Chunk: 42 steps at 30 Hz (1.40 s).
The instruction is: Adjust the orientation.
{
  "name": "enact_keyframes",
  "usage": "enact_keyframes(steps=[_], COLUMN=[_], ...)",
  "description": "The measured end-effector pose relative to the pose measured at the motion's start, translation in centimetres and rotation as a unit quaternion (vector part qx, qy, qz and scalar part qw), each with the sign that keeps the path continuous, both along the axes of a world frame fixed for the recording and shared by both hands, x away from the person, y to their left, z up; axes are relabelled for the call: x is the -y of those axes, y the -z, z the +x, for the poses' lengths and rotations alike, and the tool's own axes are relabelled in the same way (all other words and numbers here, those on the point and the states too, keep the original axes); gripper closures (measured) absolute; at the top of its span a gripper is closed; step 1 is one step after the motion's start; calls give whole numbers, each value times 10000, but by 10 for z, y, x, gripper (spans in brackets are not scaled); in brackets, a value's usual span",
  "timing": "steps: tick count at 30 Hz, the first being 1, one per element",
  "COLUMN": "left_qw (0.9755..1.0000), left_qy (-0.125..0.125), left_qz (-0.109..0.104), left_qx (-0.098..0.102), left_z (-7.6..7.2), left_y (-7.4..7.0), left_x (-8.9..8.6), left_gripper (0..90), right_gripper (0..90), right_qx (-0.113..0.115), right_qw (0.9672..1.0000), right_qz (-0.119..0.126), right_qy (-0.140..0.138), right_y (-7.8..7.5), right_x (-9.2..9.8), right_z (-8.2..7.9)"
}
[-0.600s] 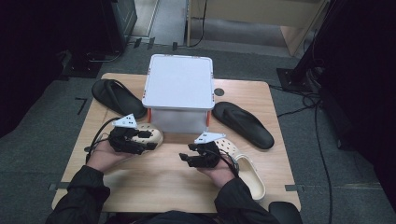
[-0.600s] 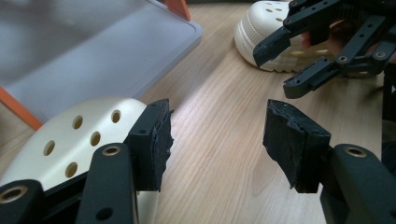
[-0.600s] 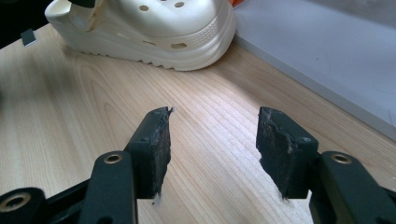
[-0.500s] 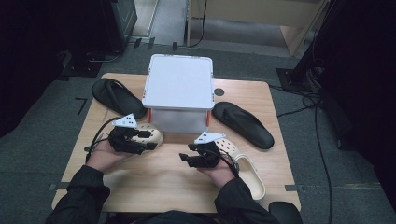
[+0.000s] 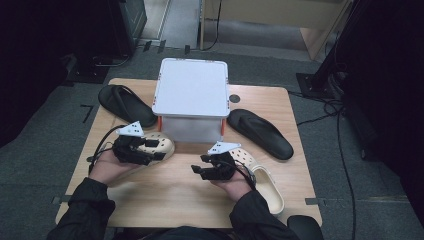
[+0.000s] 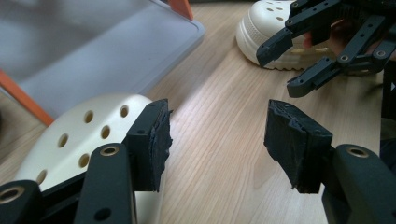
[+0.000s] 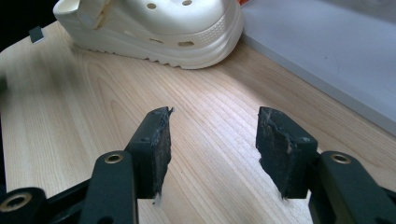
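Note:
Two cream perforated clogs lie on the wooden table (image 5: 175, 200). The left clog (image 5: 157, 145) sits just beside my left gripper (image 5: 159, 156), whose jaws are open over bare wood. In the left gripper view (image 6: 217, 140) that clog (image 6: 84, 135) lies against the outside of the left jaw. My right gripper (image 5: 197, 171) points left, open and empty, with the right clog (image 5: 267, 185) behind the hand. The right gripper view (image 7: 212, 144) faces the left clog (image 7: 154, 23) across bare wood. The right gripper (image 6: 322, 46) also shows in the left gripper view, in front of the right clog (image 6: 268, 32).
A white lidded box with orange clips (image 5: 190, 95) stands at the table's middle back. One black sandal (image 5: 125, 105) lies to its left and another (image 5: 260, 132) to its right. Dark floor with cables surrounds the table.

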<state>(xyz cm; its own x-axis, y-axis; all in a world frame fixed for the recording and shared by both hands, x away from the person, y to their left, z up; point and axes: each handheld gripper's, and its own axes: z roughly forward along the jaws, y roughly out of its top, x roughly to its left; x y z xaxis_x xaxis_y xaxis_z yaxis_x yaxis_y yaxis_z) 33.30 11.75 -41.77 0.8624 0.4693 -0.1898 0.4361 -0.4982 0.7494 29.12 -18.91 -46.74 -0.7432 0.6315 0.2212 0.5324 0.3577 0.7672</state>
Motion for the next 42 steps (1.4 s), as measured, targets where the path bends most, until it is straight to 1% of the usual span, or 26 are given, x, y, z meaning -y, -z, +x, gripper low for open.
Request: enact_keyframes(steps=[1,4,9,13,17,18,19,20,22,24,27,30,33,36,39,42], left_qw=[10000,9999,9995,9990,9984,9984,9980,9980,9974,9970,9966,9961,9955,9949,9944,9943], left_qy=[-26,-89,-280,-416,-535,-548,-611,-611,-684,-739,-799,-866,-923,-968,-1009,-1034], left_qz=[-40,-49,-88,-110,-137,-115,-95,-95,-136,-133,-101,-57,-109,-108,-111,-62], left_qx=[-5,38,85,107,120,118,153,153,162,171,196,177,171,248,283,253], left_z=[-1,-2,-5,-6,-7,-7,-7,-7,-6,-5,-3,0,2,4,6,9], left_y=[-1,-2,-6,-6,-7,-7,-8,-8,-9,-8,-6,-2,1,4,9,16], left_x=[-2,-7,-21,-33,-42,-45,-50,-50,-57,-61,-71,-79,-87,-94,-99,-103], left_gripper=[406,407,409,414,417,418,418,419,420,420,418,413,412,409,401,400], right_gripper=[459,459,461,462,463,463,463,463,463,463,463,463,463,463,463,463], right_qx=[-5,-25,-15,-12,-64,-77,-56,-56,-59,-64,-86,-78,-88,-118,-114,-128], right_qw=[10000,10000,10000,9999,9998,9998,9997,9997,9997,9997,9997,9997,9997,9997,9997,9996], right_qz=[-1,17,7,19,47,38,31,31,28,23,19,13,12,19,18,-2], right_qy=[-16,-46,-96,-137,-188,-205,-222,-222,-236,-240,-236,-245,-236,-224,-227,-239], right_y=[0,0,-1,-1,-1,0,0,0,0,0,0,0,0,1,1,1], right_x=[0,-2,-4,-6,-9,-9,-10,-10,-11,-11,-10,-10,-10,-10,-11,-11], right_z=[0,1,2,4,5,5,5,5,6,6,6,6,6,6,6,6])
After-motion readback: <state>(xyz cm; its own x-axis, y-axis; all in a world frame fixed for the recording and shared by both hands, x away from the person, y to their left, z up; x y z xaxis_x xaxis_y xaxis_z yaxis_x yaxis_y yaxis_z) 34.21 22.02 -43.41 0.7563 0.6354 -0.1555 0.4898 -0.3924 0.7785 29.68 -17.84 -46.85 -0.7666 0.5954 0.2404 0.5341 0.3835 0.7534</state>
